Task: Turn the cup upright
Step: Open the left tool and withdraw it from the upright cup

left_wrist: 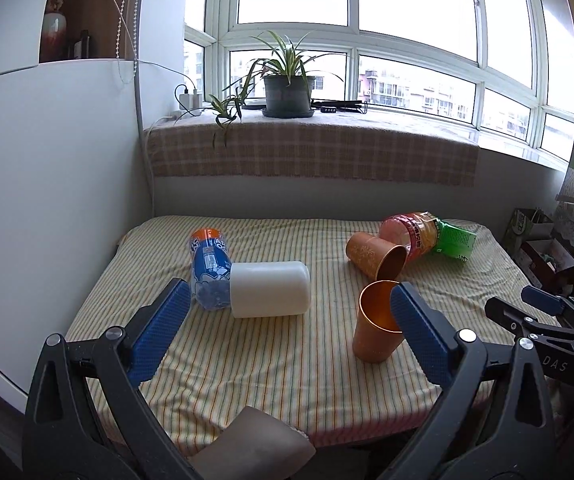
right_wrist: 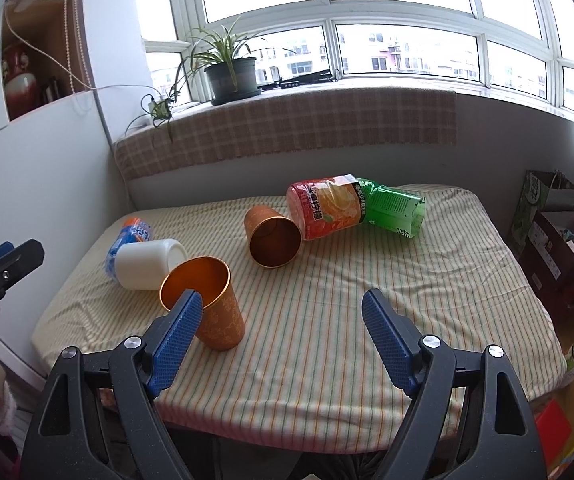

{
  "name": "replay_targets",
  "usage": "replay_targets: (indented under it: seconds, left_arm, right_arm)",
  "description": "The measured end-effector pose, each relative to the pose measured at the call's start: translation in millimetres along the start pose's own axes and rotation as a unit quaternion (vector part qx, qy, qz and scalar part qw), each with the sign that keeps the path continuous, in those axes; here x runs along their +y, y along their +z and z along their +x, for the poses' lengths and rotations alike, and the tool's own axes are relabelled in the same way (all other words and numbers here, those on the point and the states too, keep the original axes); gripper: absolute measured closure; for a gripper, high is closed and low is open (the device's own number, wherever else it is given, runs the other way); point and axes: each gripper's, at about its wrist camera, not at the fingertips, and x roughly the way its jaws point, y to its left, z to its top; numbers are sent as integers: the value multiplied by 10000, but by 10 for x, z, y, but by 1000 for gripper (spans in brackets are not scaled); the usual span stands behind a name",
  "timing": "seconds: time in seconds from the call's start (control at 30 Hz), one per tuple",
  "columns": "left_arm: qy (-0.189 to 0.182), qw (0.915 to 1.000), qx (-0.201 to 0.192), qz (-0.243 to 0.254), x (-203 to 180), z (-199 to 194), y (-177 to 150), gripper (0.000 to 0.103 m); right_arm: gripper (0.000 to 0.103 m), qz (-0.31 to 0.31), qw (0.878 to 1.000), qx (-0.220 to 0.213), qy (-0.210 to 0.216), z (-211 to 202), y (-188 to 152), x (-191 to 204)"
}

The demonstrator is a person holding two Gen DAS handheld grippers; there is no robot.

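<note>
The striped table carries toppled bottles, a white jar and two orange cups: one stands upright, the other lies on its side, likely next. Both the left gripper and right gripper gape wide, holding nothing.

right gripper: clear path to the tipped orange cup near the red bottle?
Probably yes. The right gripper is open and holds nothing, and bare striped cloth lies between it and the tipped orange cup. The upright orange cup stands off by its left finger; the red bottle touches the cup's far side.
</note>
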Motion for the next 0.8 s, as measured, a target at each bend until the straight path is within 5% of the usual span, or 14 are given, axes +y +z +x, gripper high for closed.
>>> replay_targets:
  seconds: [0.8]
  left_arm:
    - [45,10000,58,-62,36,36,-23,1]
  right_arm:
    - [21,-26,9998,192,47,100,-55,20]
